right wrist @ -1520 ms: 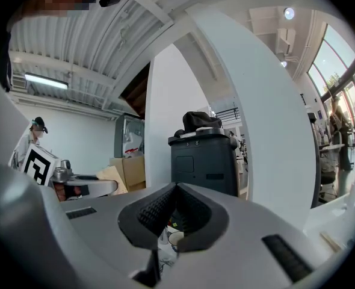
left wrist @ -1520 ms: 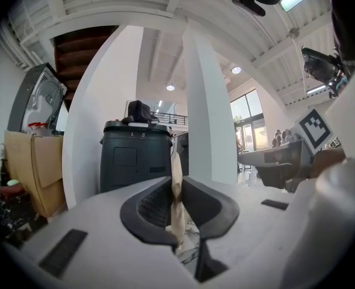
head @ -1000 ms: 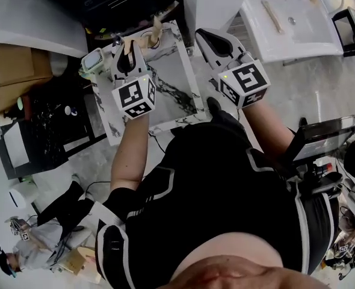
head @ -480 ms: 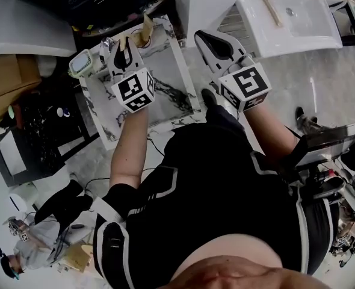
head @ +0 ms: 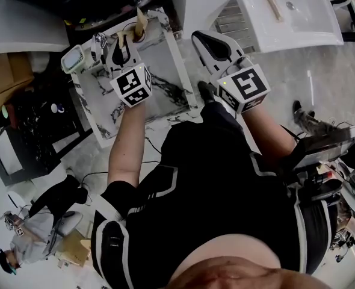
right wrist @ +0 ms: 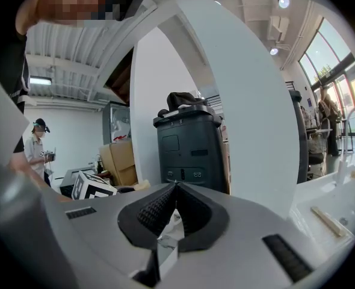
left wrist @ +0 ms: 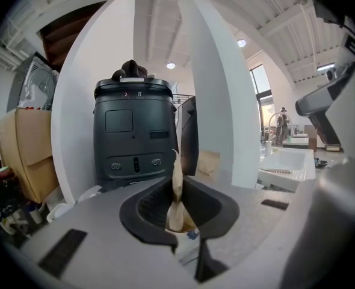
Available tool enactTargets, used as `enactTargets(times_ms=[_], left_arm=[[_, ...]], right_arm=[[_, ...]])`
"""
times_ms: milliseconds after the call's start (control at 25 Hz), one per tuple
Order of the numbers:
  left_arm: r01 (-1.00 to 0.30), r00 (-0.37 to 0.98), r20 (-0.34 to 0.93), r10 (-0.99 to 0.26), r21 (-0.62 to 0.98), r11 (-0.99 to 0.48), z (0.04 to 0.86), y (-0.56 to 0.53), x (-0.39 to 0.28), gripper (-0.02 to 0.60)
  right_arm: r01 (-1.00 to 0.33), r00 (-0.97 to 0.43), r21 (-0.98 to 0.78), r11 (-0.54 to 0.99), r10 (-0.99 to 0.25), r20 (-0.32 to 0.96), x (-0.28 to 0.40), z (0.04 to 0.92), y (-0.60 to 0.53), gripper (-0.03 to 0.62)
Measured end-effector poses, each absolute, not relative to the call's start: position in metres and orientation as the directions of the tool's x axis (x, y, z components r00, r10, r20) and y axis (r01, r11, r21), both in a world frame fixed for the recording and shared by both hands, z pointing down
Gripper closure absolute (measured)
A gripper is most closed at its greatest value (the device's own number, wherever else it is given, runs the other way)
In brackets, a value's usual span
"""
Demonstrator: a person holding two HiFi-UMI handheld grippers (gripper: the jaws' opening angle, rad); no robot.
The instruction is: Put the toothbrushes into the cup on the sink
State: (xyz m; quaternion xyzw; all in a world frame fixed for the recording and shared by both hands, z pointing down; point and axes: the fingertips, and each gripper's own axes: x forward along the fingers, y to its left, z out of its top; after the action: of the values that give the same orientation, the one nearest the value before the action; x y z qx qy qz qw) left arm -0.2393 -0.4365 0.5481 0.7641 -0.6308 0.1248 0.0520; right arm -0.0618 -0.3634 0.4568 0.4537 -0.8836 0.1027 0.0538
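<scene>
Two toothbrushes count here. One thin, light-brown wooden toothbrush (left wrist: 176,188) stands between the fingers of your left gripper (head: 122,46). The fingers are squeezed on it, and its long side points up and away from you. It is over the white marble table with dark veins (head: 165,65). The second wooden toothbrush (head: 271,2) lies flat on the white sink (head: 298,26), well off to your right. Your right gripper (head: 210,41) is nearer the sink, but its fingers are pressed together on nothing. I think the held brush must travel right. I cannot pick out the cup.
</scene>
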Motion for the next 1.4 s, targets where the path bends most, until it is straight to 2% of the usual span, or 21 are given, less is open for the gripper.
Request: enactTargets(times_ms=[320, 520, 760, 1160, 1400], left_arm=[[-0.973, 0.163, 0.256, -0.953, -0.118, -0.199, 0.557, -0.439, -0.234, 0.526], [-0.972, 0.201, 0.248, -0.948, -0.074, -0.225, 0.551, -0.436, -0.231, 0.517], [-0.974, 0.188, 0.240, -0.953, -0.078, -0.212, 0.540, -0.429, -0.241, 0.427], [-0.971, 0.215, 0.158, -0.964, -0.074, -0.228, 0.479, -0.381, -0.248, 0.426], [-0.944, 0.318, 0.130, -0.939, -0.051, -0.327, 0.451, -0.343, -0.237, 0.435]], right_arm=[[-0.819, -0.574, -0.132, 0.558, -0.797, 0.187, -0.057, 0.461, -0.363, 0.569], [-0.827, -0.561, -0.124, 0.548, -0.811, 0.165, -0.056, 0.455, -0.358, 0.569], [-0.839, -0.544, -0.083, 0.537, -0.832, 0.113, -0.058, 0.432, -0.348, 0.569], [-0.853, -0.520, -0.068, 0.517, -0.852, 0.058, -0.069, 0.398, -0.328, 0.569], [-0.863, -0.502, -0.081, 0.498, -0.865, 0.029, -0.072, 0.387, -0.319, 0.569]])
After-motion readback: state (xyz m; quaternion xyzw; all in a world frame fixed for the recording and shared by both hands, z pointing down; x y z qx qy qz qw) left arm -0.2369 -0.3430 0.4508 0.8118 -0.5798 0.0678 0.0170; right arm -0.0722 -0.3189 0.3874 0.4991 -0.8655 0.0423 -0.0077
